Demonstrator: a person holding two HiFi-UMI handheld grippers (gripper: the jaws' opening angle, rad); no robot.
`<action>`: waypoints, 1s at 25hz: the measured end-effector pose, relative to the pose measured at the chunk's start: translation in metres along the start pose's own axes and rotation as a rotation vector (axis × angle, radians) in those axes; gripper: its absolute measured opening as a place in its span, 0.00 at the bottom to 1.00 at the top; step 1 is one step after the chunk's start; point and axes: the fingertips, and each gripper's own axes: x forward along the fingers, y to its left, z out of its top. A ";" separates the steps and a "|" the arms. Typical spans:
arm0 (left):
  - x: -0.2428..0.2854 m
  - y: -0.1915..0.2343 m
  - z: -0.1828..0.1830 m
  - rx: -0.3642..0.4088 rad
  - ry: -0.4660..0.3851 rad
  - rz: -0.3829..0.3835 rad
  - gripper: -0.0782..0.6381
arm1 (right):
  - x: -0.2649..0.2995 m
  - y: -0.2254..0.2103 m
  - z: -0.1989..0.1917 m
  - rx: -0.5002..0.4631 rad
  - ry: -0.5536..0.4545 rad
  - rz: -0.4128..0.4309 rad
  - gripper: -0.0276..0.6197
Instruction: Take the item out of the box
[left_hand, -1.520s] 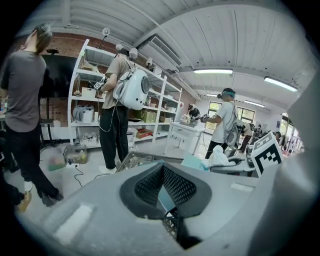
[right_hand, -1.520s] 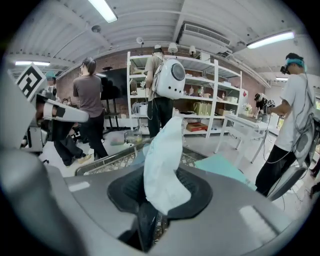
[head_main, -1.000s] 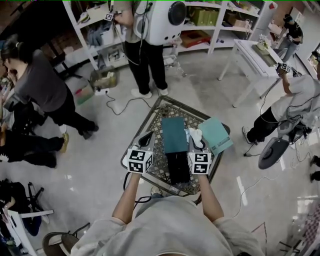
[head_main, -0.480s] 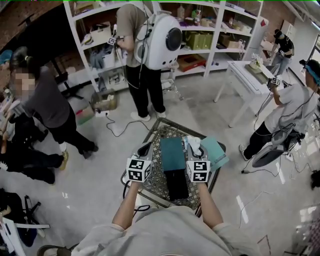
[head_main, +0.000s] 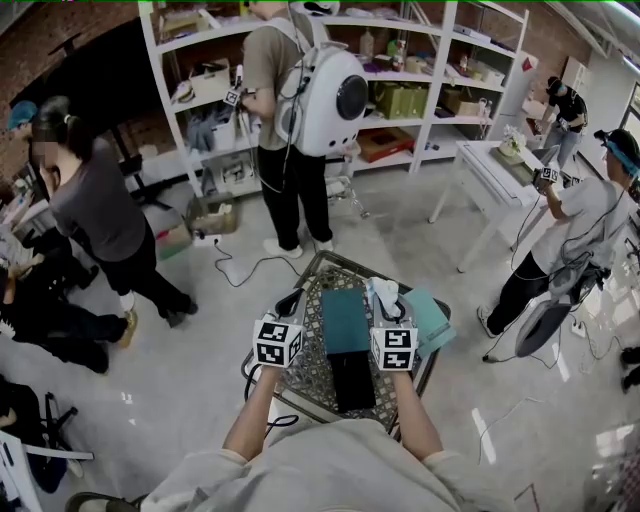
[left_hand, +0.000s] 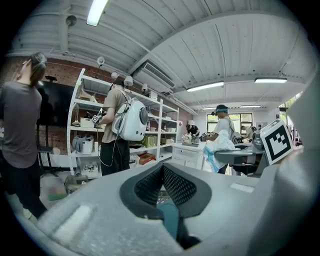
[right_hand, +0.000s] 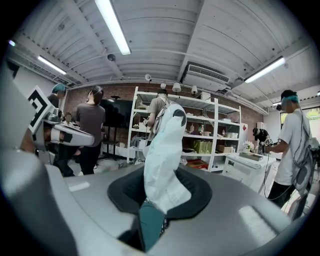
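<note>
Item out of the box: the right gripper (head_main: 388, 312) clamps a crumpled white pouch (head_main: 383, 293) in jaws set narrow. It holds the pouch by its lower end, so most of it stands free above the pads, plainly lifted off the small lattice-topped table (head_main: 300, 372). The pouch sits between the open teal box (head_main: 345, 320) and the teal lid (head_main: 432, 318), which lies at the table's right edge, seemingly set aside to leave the box reachable. A flat black piece (head_main: 352, 380) lies at the box's near end; what it is cannot be told. The left gripper (head_main: 293, 300) hangs beside the box's left side with its jaws pressed together on nothing. It appears to be kept out of the way while the right does the carrying. The extraction looks essentially done, with only a place to set the pouch down left to choose.
</note>
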 end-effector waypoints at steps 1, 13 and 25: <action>0.000 0.000 0.001 0.001 -0.001 0.001 0.11 | 0.000 0.000 0.001 -0.001 0.000 0.000 0.17; -0.002 0.001 0.003 0.003 0.002 0.005 0.11 | 0.001 0.001 0.003 -0.004 -0.003 0.000 0.16; 0.005 -0.001 0.001 0.004 0.005 -0.001 0.11 | 0.005 -0.005 -0.005 -0.002 0.007 0.001 0.16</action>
